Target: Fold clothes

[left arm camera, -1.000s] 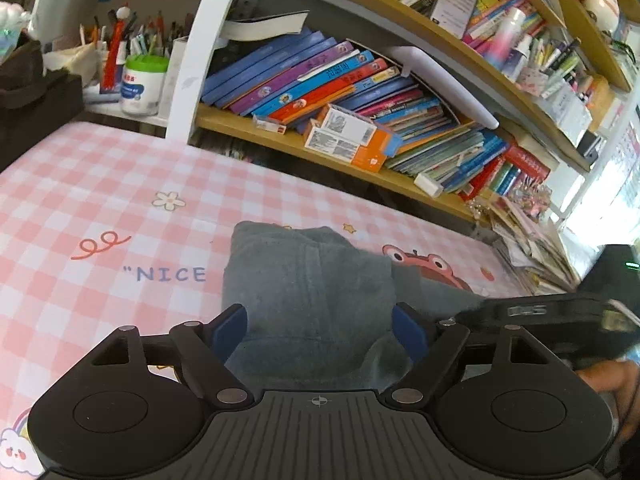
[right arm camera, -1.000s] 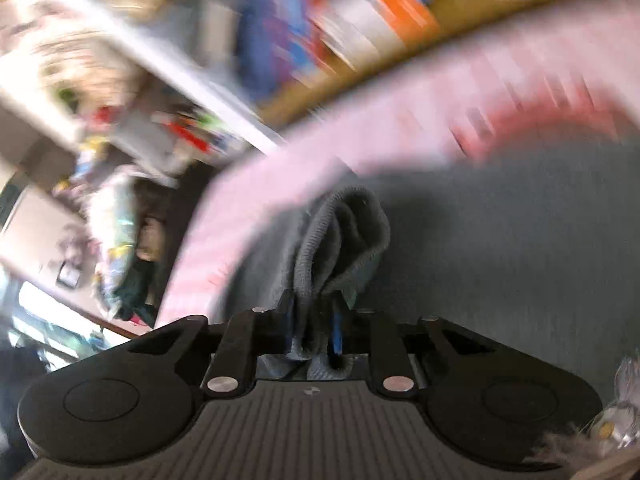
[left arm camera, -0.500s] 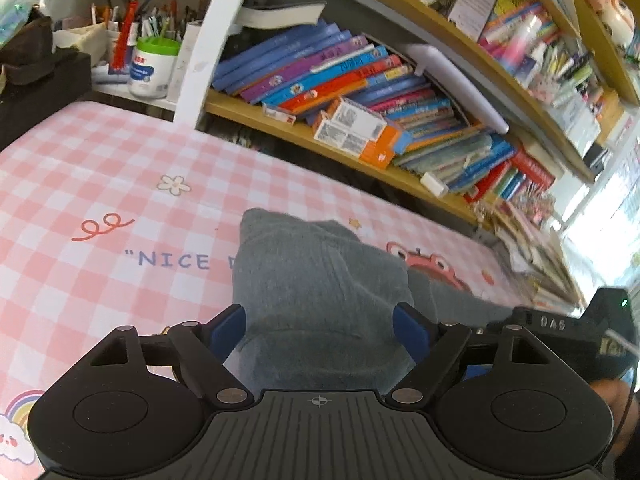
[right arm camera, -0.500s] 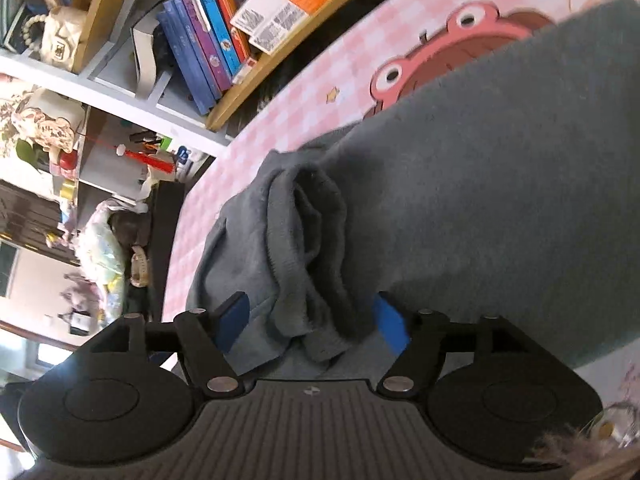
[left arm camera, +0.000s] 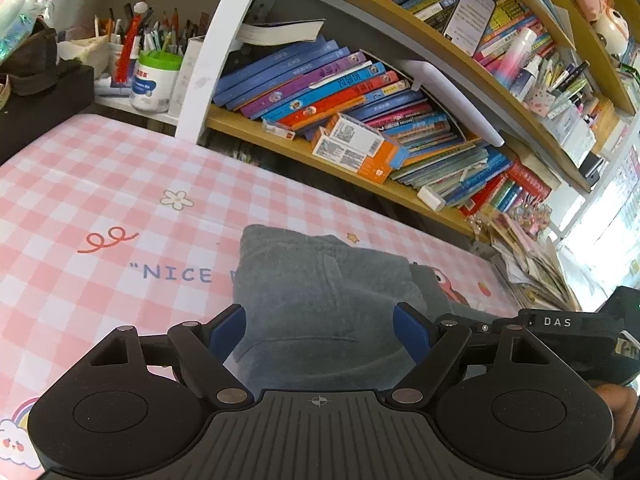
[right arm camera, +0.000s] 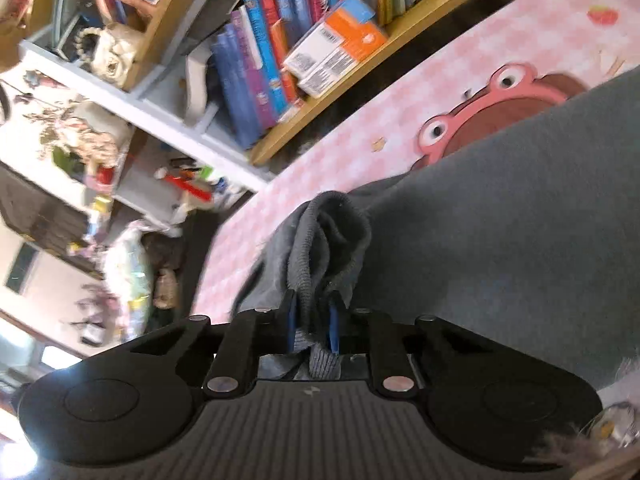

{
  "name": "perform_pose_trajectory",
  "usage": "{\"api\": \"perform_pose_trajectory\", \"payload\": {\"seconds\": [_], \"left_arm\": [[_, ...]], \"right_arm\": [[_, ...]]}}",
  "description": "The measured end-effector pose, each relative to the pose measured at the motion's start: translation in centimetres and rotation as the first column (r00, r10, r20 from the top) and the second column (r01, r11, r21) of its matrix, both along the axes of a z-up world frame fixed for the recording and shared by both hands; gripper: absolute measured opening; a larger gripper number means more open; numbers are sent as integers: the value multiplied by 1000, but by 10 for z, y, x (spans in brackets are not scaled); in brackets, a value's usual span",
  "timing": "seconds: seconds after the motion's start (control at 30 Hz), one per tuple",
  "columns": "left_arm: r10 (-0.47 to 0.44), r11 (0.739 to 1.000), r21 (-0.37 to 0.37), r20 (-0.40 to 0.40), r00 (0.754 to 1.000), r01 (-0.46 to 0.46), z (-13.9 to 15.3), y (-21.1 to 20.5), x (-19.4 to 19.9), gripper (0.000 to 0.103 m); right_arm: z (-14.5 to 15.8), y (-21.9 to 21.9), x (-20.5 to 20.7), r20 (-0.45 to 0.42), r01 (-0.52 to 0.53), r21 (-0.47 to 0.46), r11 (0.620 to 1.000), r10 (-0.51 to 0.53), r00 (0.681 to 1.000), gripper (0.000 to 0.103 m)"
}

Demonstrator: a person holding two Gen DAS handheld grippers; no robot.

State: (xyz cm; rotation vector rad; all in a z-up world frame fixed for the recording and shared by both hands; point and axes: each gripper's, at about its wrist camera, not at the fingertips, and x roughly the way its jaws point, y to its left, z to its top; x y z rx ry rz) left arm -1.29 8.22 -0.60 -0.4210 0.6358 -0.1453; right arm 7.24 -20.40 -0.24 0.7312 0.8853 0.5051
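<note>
Crowded wooden bookshelves (left arm camera: 360, 128) stand behind a pink checked tablecloth (left arm camera: 100, 184) printed with cartoons, on which a grey knitted garment (left arm camera: 320, 280) is laid, partly folded. On the left, the left gripper (left arm camera: 319, 326) is held with its blue-padded fingers spread wide over the cloth, gripping nothing. On the right, the right gripper (right arm camera: 312, 326) is pinched onto a bunched ribbed edge (right arm camera: 320, 248); so small a bite could be lost if pulled sharply, spoiling the fold.

Left gripper (left arm camera: 320, 330): matte black body, ribbed centre plate with a small crosshair mark, two round side discs, silver pivot screws, blue-padded fingers (left arm camera: 228, 328). Right gripper (right arm camera: 312, 326): identical black build, blue pads; its casing reads "DAS" in white. Bare skin shows at the far right edge.
</note>
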Motion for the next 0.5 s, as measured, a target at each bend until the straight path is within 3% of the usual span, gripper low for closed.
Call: {"api": "perform_pose_trajectory", "payload": {"seconds": [0.1,0.17,0.23,0.5], "left_arm": [[-32,999,12,-18,999,32,-3,-6,2,83],[-52,998,22,-40,998,53,-5,-10,3,83],[-60,998,30,-60,996,62,-7,-12,5,82],[-43,999,15,-20,999,43,0,-9,-3,82]], "right_arm": [[-19,1,8,-94,6,-107,994,-16,995,17],[-29,-4,8,-129,23,-85,996,-34,991,25],[-28,-8,8,-131,30,-81,996,-40,991,35],[3,-23,-11,-28,49,-162,986,-55,998,46]]}}
